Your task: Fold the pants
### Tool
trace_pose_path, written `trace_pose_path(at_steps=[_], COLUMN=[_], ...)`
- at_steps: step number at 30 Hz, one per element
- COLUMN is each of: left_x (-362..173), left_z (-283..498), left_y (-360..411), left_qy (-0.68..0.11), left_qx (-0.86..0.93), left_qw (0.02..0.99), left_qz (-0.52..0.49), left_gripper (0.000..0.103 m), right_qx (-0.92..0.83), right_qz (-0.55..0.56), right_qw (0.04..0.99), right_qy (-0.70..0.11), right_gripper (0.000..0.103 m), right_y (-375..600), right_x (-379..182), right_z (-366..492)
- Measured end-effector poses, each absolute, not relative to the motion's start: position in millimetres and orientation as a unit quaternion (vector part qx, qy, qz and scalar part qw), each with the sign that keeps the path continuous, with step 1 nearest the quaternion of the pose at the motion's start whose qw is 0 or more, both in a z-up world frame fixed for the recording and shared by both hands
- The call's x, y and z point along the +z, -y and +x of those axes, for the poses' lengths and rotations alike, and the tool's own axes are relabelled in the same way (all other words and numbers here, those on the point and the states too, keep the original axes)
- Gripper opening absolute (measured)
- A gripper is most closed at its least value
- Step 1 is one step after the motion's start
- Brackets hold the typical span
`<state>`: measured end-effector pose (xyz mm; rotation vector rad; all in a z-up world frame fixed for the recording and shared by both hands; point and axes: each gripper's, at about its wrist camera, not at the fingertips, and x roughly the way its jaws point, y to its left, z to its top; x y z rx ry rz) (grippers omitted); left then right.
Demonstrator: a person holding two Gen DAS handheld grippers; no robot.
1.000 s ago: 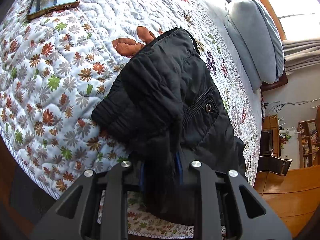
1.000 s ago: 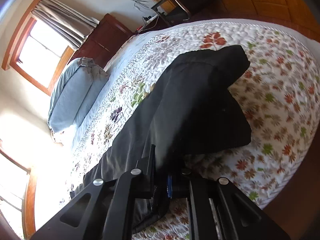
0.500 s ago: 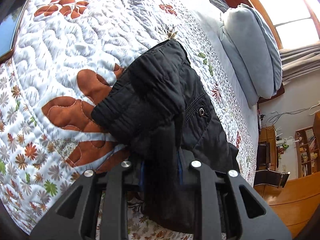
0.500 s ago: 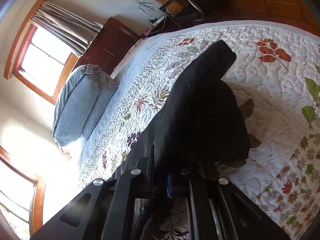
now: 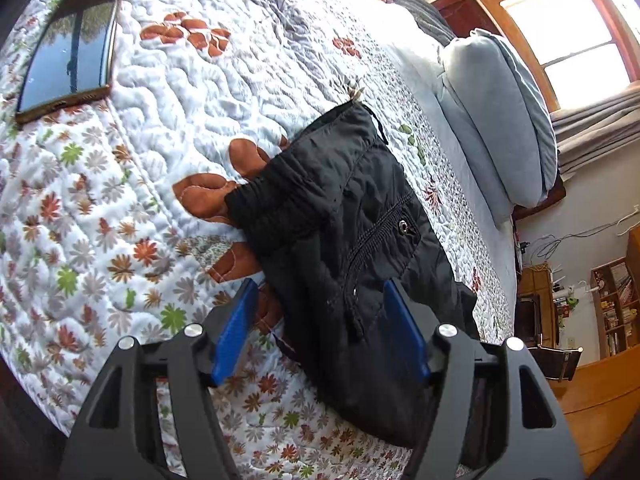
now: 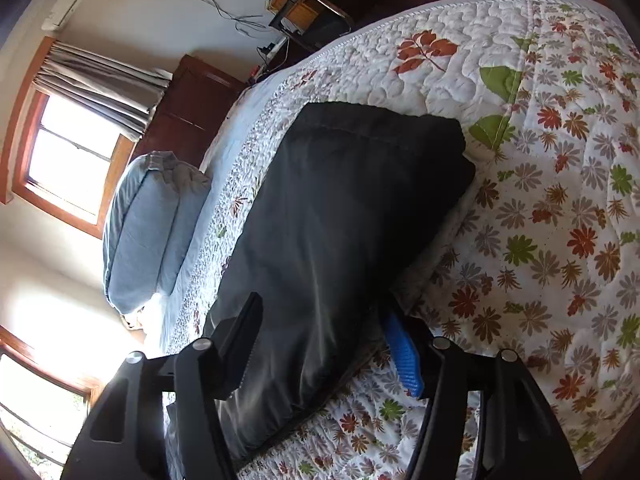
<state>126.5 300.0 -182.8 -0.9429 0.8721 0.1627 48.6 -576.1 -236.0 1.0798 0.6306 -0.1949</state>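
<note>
The black pants (image 5: 352,248) lie folded on the floral quilt (image 5: 168,128), waistband end and a zipped pocket with a snap showing in the left wrist view. My left gripper (image 5: 320,320) is open, its blue pads either side of the near edge of the pants, holding nothing. In the right wrist view the pants (image 6: 340,240) lie as a smooth black folded bundle on the quilt (image 6: 560,220). My right gripper (image 6: 324,340) is open, jaws spread wide around the near end of the bundle.
A phone (image 5: 70,48) lies on the quilt at the far left. Blue-grey pillows (image 5: 500,120) sit by the headboard under a window, also in the right wrist view (image 6: 148,232). The bed edge is close below both grippers. A desk and shelves (image 5: 608,304) stand beyond.
Both grippers were shut on the pants and carried them across the bed; now both have opened and the pants rest on the quilt.
</note>
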Motion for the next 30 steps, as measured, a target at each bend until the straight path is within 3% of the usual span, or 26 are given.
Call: trace_pose_path(at_steps=[8, 15, 17, 18, 19, 25, 30], left_x=[-166.8, -169.9, -174.4, -177.7, -180.7, -194.5, -192.5], left_z=[107.3, 117.7, 121.4, 123.3, 125.6, 128.6, 128.9], left_y=[-277.7, -243.2, -239.0, -238.1, -237.6, -241.0, -235.7], left_qy=[-0.41, -0.439, -0.449, -0.454, -0.46, -0.468, -0.468], left_qx=[0.069, 0.082, 0.087, 0.087, 0.088, 0.096, 0.093], left_qw=[0.804, 0.816, 0.814, 0.811, 0.808, 0.799, 0.806], left_qz=[-0.425, -0.368, -0.358, -0.357, -0.358, -0.366, -0.351], left_gripper=[0.066, 0.088, 0.088, 0.088, 0.088, 0.088, 0.088], right_qx=[-0.055, -0.068, -0.075, -0.08, -0.077, -0.095, -0.113], right_qz=[0.555, 0.557, 0.56, 0.557, 0.555, 0.488, 0.371], right_qw=[0.786, 0.786, 0.784, 0.784, 0.785, 0.828, 0.886], right_qy=[-0.265, -0.26, -0.256, -0.262, -0.265, -0.262, -0.256], right_gripper=[0.063, 0.062, 0.048, 0.03, 0.022, 0.011, 0.011], right_y=[589.5, 589.2, 591.2, 592.7, 593.8, 579.2, 540.3], right_x=[-252.9, -258.1, -259.9, -261.1, -262.7, -232.3, -170.0], right_z=[51.9, 76.4, 75.7, 75.8, 75.2, 76.0, 88.0])
